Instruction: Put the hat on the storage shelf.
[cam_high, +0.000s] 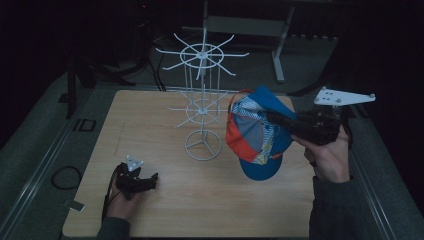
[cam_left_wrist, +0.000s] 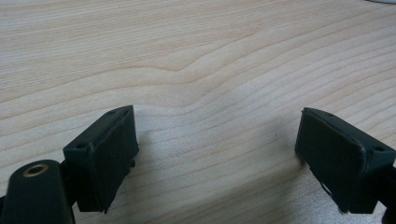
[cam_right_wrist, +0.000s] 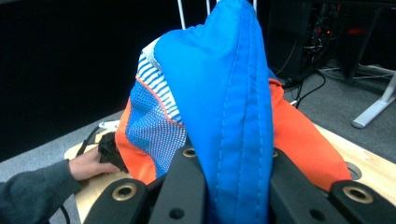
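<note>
High view dim and underexposed, surroundings near black at upper left and right edges; pale wooden tabletop lit weakly from above. Left gripper view bright, even, soft shadows under black jaws. Right gripper view: saturated blue-and-orange fabric cap sharp, background dark, slightly soft.

The place looks like a lab or recording room rather than a home or shop. A plain wooden table stands alone on grey carpet in a dark room, beyond the fingers in the high view. Behind it a metal desk frame shows, and cables trail over the floor. Past the fingers in the right gripper view, dark equipment with small red lights and more cables sits beside another desk leg.
</note>
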